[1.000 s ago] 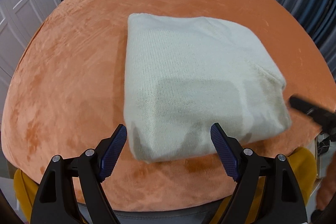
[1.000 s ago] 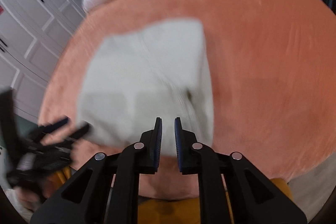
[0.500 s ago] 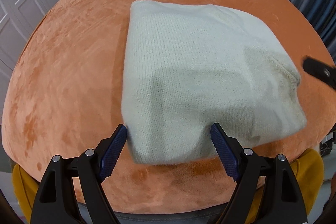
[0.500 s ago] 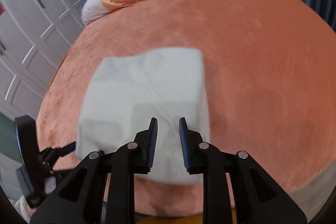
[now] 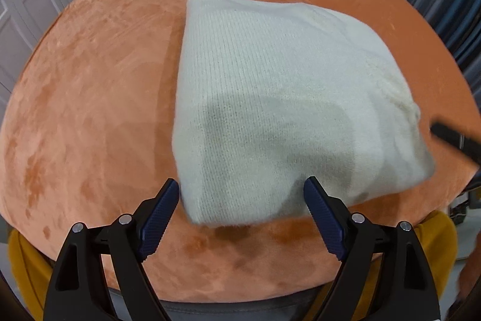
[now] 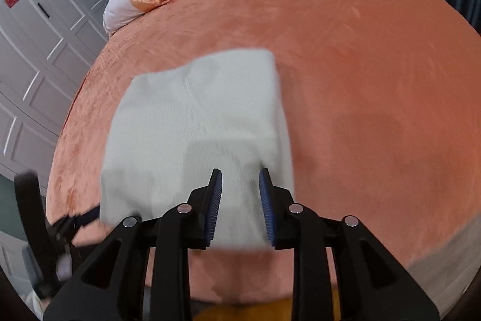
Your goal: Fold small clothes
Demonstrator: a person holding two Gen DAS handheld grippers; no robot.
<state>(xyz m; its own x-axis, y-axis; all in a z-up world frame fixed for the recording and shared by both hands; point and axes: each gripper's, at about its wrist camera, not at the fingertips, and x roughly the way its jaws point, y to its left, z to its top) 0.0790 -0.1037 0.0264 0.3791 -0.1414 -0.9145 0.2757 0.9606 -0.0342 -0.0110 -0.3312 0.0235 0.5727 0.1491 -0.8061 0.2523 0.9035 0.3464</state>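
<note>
At the bed's (image 5: pixel 99 98) near edge, folded knit sweater (image 5: pixel 279 110) lies just ahead of both released claws, left claw (image 5: pixel 242 214) and right claw (image 6: pixel 240 208).

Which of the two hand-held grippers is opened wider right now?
The left hand-held gripper: its blue pads straddle the near corner of the folded white sweater. The right hand-held gripper shows a far narrower gap.

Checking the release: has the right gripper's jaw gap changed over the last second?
Yes. The right gripper has opened: its jaws were nearly together a second ago and now stand apart over the near edge of the white folded knit, holding nothing.
</note>
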